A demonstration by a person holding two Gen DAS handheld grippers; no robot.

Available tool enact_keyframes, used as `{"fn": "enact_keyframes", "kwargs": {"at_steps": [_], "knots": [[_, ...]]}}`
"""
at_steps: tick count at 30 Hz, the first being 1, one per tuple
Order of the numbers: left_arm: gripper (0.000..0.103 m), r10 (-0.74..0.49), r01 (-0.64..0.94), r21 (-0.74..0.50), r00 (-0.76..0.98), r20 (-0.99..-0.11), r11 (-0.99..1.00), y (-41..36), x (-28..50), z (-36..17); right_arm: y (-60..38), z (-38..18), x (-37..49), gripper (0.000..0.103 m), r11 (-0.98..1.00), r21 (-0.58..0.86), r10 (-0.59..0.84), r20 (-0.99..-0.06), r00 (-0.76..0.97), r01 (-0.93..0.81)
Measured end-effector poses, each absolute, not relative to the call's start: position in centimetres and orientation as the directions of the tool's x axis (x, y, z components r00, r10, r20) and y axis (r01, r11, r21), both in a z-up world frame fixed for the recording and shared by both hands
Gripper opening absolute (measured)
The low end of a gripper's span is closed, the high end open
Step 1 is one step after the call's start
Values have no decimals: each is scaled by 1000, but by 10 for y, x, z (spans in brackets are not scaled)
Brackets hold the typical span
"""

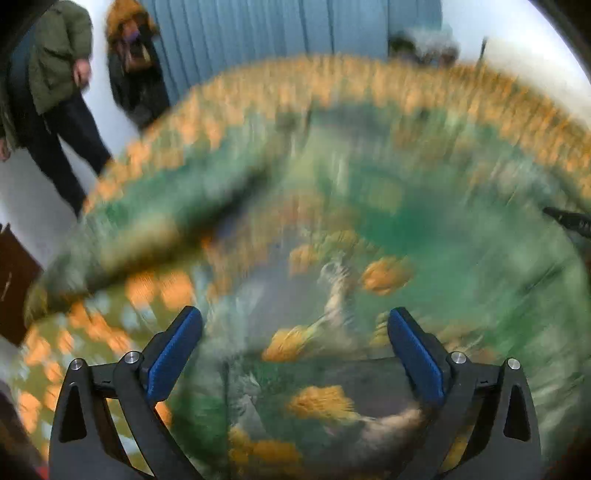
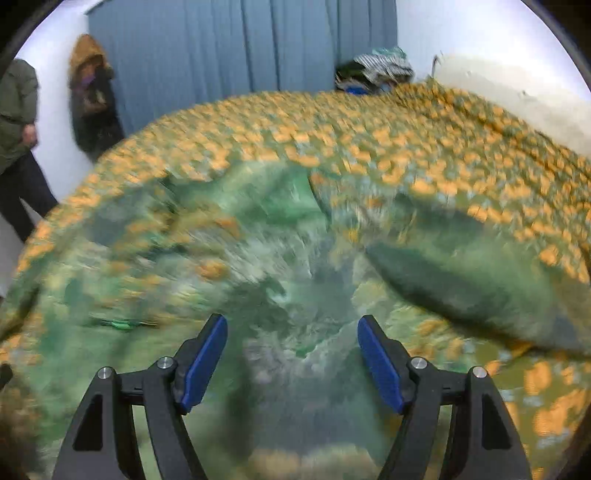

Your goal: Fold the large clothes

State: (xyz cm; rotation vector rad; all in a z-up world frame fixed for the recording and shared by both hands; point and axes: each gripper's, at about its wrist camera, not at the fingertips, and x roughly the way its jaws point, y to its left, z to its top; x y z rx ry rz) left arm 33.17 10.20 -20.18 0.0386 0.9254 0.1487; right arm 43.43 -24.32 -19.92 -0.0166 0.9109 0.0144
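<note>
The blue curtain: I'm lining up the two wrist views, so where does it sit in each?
Left wrist: blue curtain along the top, centre.
Right wrist: blue curtain top centre, wider.
Shared landmark: the hooded dark coat hanging just left of it.

Open room above the spread floral cloth (image 2: pixel 295 236); two bystanders (image 1: pixel 55 92) beyond its far-left edge

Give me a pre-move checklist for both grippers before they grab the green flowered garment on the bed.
1. Left gripper jaws apart, nothing between the pads: ok.
2. Right gripper jaws apart, nothing gripped: ok.
3. Green flowered garment lying below both grippers: ok.
4. Garment edge or corner to grasp picked out: cannot tell, both views are blurred.
5. Garment spread flat: not ok, folds and ridges show.
6. Bystanders away from the bed: ok.
</note>
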Motion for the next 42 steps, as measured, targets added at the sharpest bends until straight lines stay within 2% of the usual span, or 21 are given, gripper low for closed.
{"fn": "enact_keyframes", "kwargs": {"at_steps": [1, 4, 12, 42], "knots": [[103, 112, -118, 50, 607, -787, 992, 107, 327, -210, -245, -218, 438, 79, 999, 16, 29, -815, 578, -28], [103, 106, -124, 38, 611, -785, 992, 109, 324, -205, -251, -218, 433, 80, 997, 68, 67, -786, 615, -22], [103, 108, -127, 37, 614, -782, 991, 110, 320, -205, -242, -215, 431, 84, 999, 36, 49, -793, 607, -34], [103, 129, -136, 58, 603, -787, 989, 111, 328, -207, -244, -213, 433, 84, 999, 28, 42, -799, 599, -34]]}}
